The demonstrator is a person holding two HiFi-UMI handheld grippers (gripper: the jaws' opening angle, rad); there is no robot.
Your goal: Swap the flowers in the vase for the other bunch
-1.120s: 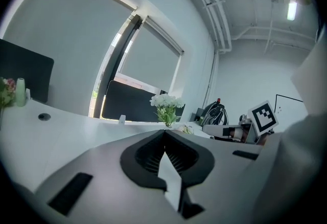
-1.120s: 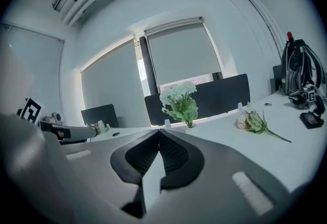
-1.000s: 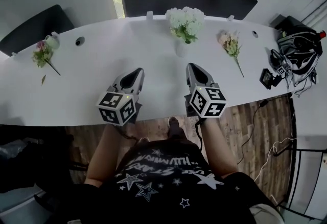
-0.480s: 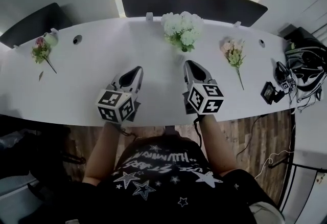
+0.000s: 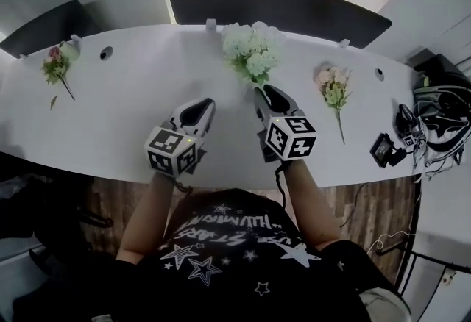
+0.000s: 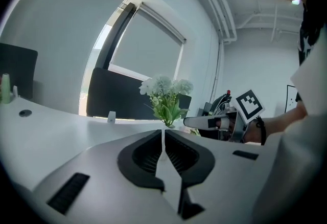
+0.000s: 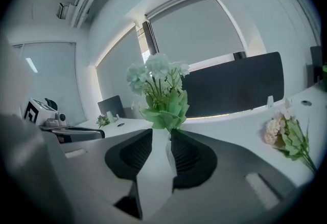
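A bunch of white flowers (image 5: 250, 52) with green leaves stands upright in a pale vase (image 7: 170, 154) at the middle of the counter (image 5: 132, 107). A pink bunch (image 5: 333, 89) lies flat to its right, and a smaller bunch (image 5: 55, 67) lies far left. The right tool (image 5: 262, 90) has just been opening its jaws to a narrow gap. The vase shows in that gap, unpressed. The left tool (image 5: 206, 102) is closed and empty.

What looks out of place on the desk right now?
A small loose leaf lies on the desk near the left bunch, apparently shed. The white flowers stand upright; nothing looks spilled.
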